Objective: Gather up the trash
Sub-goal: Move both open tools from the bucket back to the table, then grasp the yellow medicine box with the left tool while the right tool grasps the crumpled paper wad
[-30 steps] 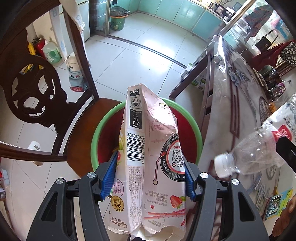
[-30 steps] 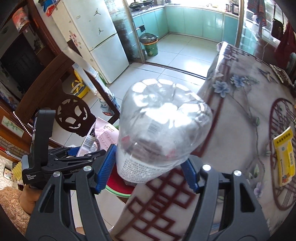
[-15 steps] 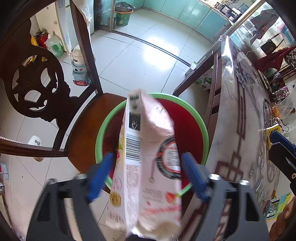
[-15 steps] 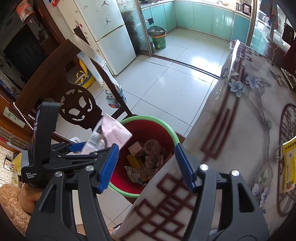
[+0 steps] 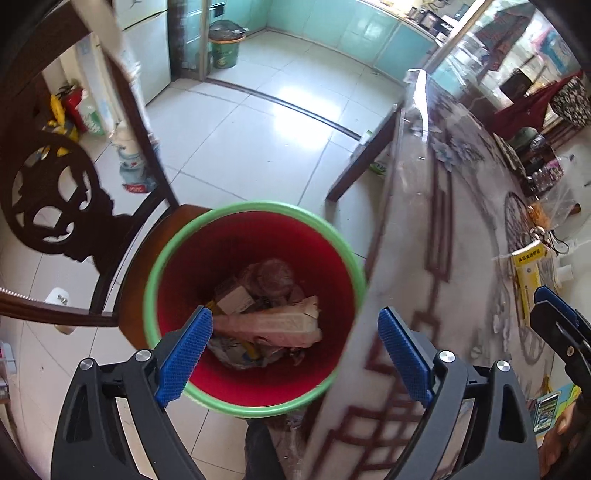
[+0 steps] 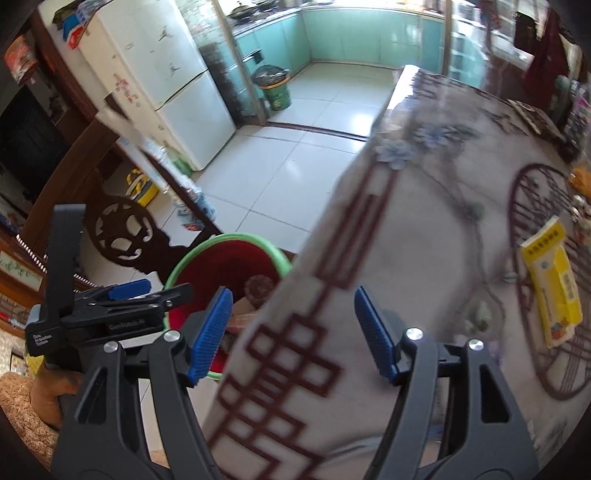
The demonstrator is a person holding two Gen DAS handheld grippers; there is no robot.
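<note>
Looked like a lived-in home, dining area opening onto a kitchen. Centred on a dining table (image 6: 436, 236) under a patterned cloth. Beside it, a carved wooden chair (image 5: 55, 206); beyond it, a white fridge (image 6: 162, 74), teal kitchen cabinets (image 6: 354, 33), a tiled floor (image 5: 258, 122) and a green bin (image 6: 275, 88).

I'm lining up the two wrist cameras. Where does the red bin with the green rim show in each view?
Left wrist: the red bin fills the lower centre, seen from above, trash inside.
Right wrist: the red bin sits lower left, partly hidden by the table edge.
Shared landmark: the carved chair back, left of the bin in both.
</note>
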